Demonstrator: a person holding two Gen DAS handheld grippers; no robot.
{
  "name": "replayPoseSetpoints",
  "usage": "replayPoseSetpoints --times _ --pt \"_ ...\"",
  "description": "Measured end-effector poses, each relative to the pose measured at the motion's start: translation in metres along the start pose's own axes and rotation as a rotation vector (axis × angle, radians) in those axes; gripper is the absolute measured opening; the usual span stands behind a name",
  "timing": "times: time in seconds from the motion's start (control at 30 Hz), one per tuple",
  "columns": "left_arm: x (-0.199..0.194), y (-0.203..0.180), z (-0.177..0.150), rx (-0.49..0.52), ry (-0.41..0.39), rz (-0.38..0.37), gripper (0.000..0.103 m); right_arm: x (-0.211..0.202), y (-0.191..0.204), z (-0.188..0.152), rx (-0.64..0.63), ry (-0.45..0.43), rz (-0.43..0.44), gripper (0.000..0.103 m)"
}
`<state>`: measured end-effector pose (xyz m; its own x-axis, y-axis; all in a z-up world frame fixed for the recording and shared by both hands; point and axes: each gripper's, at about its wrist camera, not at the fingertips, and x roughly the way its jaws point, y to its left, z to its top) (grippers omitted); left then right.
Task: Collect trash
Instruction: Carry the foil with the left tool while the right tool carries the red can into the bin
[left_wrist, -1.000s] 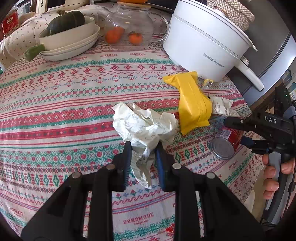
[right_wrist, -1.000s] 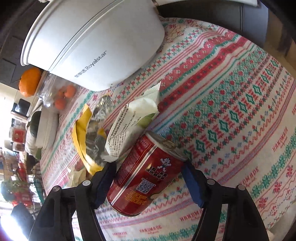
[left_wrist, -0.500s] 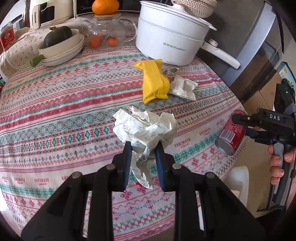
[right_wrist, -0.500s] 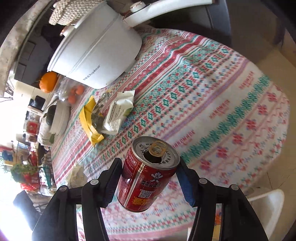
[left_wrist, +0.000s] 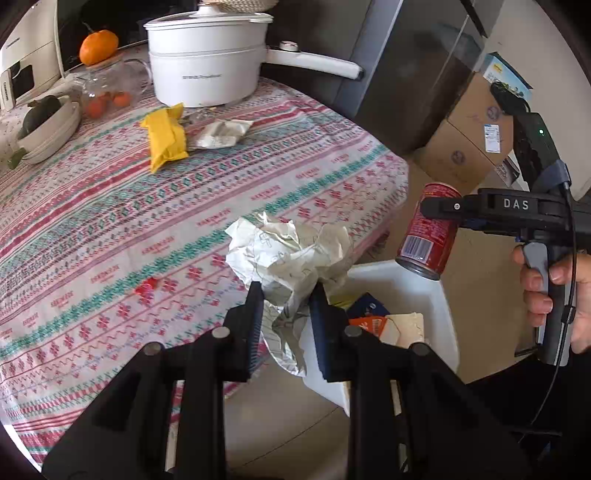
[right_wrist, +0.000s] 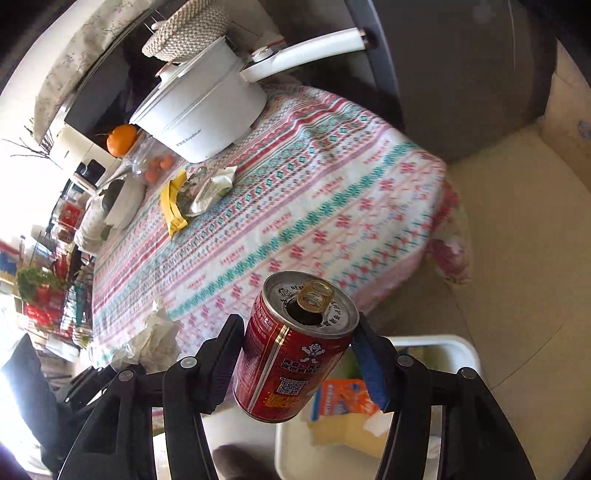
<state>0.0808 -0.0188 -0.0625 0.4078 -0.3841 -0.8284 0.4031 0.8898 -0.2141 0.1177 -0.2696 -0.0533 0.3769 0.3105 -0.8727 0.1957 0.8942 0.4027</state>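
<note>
The left gripper (left_wrist: 286, 306) pinches a crumpled paper ball (left_wrist: 291, 251) between narrowly set jaws, carried at the table's edge just beside the white bin (left_wrist: 439, 306) on the floor. The right gripper (right_wrist: 295, 354), worked by the person's hand (left_wrist: 554, 295), clamps a red drink can (right_wrist: 295, 350) across its sides, opened top tilted up, above the bin's rim (right_wrist: 436, 341). So 2 pieces are lifted but not yet dropped. The bin already holds some wrappers, including an orange packet (right_wrist: 343, 398). Left on the patterned tablecloth (left_wrist: 110, 221), near the white electric pot (left_wrist: 207, 70), are at least 2 more: a yellow wrapper (left_wrist: 166, 140) and a pale crumpled packet (left_wrist: 221, 133) touching it. I judge the job roughly half done.
</note>
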Motion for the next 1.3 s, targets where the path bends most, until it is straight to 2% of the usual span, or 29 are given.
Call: replayPoseSetpoints --times 0.17,0.3,0.5,0.7,0.77,0.83,0.87,0.97,1.3 --pt "0.006 -0.042 -0.021 0.089 0.019 -0.066 0.027 -0.015 -0.019 -0.014 -0.006 0.000 0.007 0.060" --pt "0.029 -0.070 -0.046 0.184 0.090 -0.085 0.027 -0.015 -0.027 -0.028 -0.057 0.023 -0.026 0.060" --pt "0.067 -0.085 -0.067 0.224 0.184 -0.071 0.027 -0.009 -0.044 -0.047 -0.099 0.068 -0.073 0.060" --pt "0.081 -0.098 -0.069 0.257 0.210 -0.096 0.029 -0.005 -0.063 -0.052 -0.094 0.094 -0.115 0.060" --pt "0.083 -0.102 -0.068 0.264 0.209 -0.093 0.036 -0.004 -0.067 -0.052 -0.089 0.100 -0.115 0.060" --pt "0.083 -0.103 -0.066 0.266 0.211 -0.072 0.059 -0.005 -0.070 -0.053 -0.088 0.101 -0.117 0.060" --pt "0.082 -0.105 -0.064 0.270 0.200 -0.060 0.062 -0.005 -0.071 -0.053 -0.088 0.101 -0.119 0.060" --pt "0.078 -0.104 -0.061 0.283 0.187 -0.038 0.063 -0.005 -0.073 -0.054 -0.089 0.105 -0.126 0.060" --pt "0.063 -0.082 -0.052 0.193 0.170 -0.011 0.070 0.009 -0.070 -0.059 -0.106 0.180 -0.117 0.061"
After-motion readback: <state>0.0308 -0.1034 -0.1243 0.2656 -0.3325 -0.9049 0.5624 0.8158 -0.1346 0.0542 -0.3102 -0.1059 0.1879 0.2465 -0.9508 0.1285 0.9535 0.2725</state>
